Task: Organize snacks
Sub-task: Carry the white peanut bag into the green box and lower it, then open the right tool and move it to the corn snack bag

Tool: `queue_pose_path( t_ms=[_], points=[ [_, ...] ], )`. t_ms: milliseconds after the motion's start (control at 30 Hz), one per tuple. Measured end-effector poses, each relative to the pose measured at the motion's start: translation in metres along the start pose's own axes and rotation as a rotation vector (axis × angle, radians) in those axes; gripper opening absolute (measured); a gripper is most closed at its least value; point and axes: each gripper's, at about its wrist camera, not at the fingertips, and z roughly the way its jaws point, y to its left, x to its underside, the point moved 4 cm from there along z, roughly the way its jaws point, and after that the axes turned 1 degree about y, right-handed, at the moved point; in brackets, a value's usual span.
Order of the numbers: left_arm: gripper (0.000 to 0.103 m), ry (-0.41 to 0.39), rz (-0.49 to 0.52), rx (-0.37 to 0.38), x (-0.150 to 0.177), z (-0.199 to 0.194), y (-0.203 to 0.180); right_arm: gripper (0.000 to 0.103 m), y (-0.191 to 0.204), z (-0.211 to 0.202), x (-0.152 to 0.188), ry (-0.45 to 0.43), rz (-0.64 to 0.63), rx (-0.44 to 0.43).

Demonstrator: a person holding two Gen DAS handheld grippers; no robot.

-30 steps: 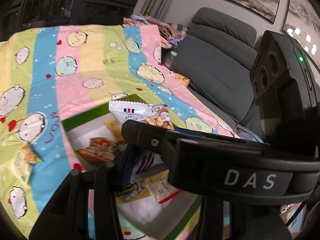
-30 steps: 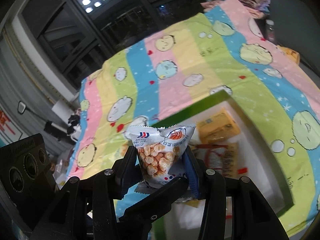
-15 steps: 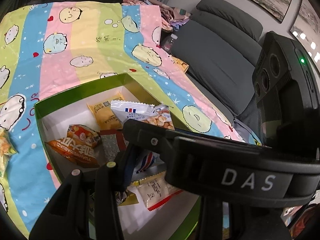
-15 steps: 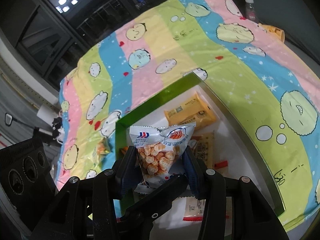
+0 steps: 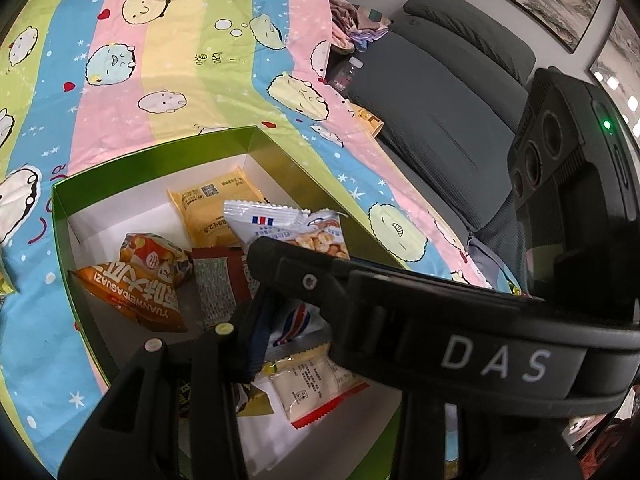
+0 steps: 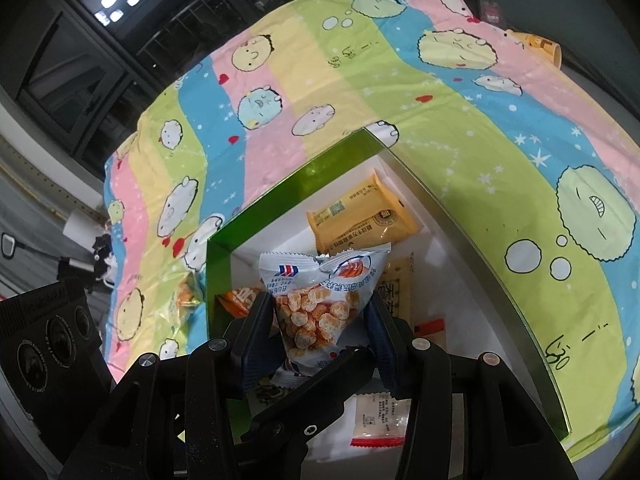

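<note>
- Clearly at the placing step: snack bag (image 6: 320, 300) carried above the open green box (image 5: 152, 156), not yet laid down.
- For the left tool (image 5: 298, 314): nearly closed. One blue pad (image 5: 254, 332) just beside the lower end of the bag. Other finger hidden behind the black arm crossing the view, so cannot tell if really gripping.
- Inside the box, at the left an orange packet (image 5: 132, 300), further right a yellow packet (image 5: 212, 208), nearest the camera a white sachet (image 5: 304, 384). Some bare white floor between the yellow packet and the left wall.
- For the right tool (image 6: 320, 312): closed to a narrow gap on the bag, both pads pressing its sides.
- About the bag itself: long axis running along the fingers, away from the tool. Crimped top seam pointing forward and up, toward the far corner of the box. Printed face toward the camera. Hanging over the middle of the box, seemingly apart from the packets below.
- Next, probably: lower a little more, tip the bag flat over a free patch, then spread the pads. Needs care not to crush the soft packets underneath, nor to catch the box wall.
</note>
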Motion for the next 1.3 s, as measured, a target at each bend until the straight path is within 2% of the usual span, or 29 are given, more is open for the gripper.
queue_pose_path(
  t_ms=[1100,1200,1300],
  points=[
    [0.04,0.056,-0.062,0.002,0.006,0.015,0.012,0.05,-0.009,0.016,0.001,0.058,0.022,0.03],
    [0.042,0.05,-0.063,-0.006,0.006,0.013,0.011,0.05,-0.009,0.016,0.001,0.058,0.02,0.031],
    [0.051,0.025,-0.057,-0.048,0.006,0.006,0.012,0.05,-0.009,0.014,0.0,0.043,0.016,0.05]
  ],
)
